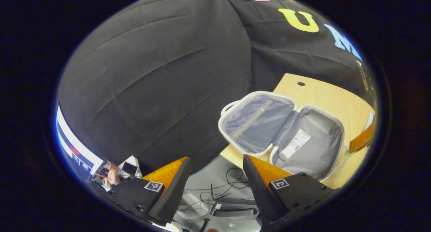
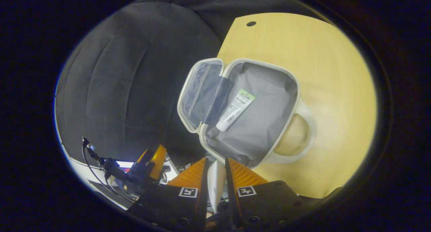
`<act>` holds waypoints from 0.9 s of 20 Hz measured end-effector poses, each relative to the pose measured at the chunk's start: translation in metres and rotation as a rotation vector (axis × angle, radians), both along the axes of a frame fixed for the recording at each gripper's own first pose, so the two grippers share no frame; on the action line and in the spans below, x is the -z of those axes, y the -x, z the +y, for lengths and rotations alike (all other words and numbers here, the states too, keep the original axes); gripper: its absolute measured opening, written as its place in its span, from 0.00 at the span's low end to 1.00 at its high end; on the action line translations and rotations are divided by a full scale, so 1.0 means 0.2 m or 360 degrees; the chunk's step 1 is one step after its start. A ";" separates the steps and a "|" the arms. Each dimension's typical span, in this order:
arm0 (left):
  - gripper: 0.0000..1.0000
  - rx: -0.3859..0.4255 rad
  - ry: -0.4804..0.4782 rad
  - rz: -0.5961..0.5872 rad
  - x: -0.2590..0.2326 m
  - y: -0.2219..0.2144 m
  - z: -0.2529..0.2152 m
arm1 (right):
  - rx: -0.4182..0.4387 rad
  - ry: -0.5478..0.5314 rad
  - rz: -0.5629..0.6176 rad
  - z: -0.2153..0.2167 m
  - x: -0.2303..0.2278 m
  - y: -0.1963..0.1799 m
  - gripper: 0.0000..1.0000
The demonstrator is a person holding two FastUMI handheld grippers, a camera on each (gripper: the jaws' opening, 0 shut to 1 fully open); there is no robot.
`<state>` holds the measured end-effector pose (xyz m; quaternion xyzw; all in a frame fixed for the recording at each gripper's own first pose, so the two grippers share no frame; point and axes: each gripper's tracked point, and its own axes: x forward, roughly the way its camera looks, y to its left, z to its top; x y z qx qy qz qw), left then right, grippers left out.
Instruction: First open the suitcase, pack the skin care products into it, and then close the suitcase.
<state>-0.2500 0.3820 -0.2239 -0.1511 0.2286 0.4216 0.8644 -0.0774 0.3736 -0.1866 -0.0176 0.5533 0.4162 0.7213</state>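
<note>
Right gripper (image 2: 216,173) sits nearest in the right gripper view, both fingers pressed on a white tube (image 2: 215,185) standing upright between them, just short of the suitcase's near rim. Left gripper (image 1: 215,178) in the left gripper view has its fingers spread wide with nothing between them, held off the table edge above the floor.

Table (image 2: 323,90), light wood, carries the suitcase (image 2: 293,87), which lies fully open, lid flopped toward the cloth wall. Right gripper view looks down into the deep half with its grey lining and shows the looped handle (image 2: 304,137) lying on the wood. Left gripper view shows more of the lid's zip pocket (image 1: 256,119).

Second tube (image 2: 235,109), white with a green end, lies slanted in the deep half, cap end toward the hinge fold.

Cables (image 1: 215,188) on the grey floor show past the left gripper's fingers. Right gripper view also catches the other gripper at lower left, partly hidden.
</note>
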 end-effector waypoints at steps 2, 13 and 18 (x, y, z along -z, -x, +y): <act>1.00 -0.0085 0.0074 -0.0022 0.08 0.13 -0.02 | 0.0032 0.0193 -0.0010 -0.03 0.12 -0.10 0.28; 1.00 -0.0113 0.0326 -0.0217 0.11 0.06 0.27 | 0.0434 -0.0001 -0.0205 -0.38 0.00 -0.51 0.96; 1.00 -0.0078 0.0285 -0.0235 -0.07 -0.25 0.67 | 0.0938 -0.0121 -0.0105 -0.85 0.03 -0.67 0.95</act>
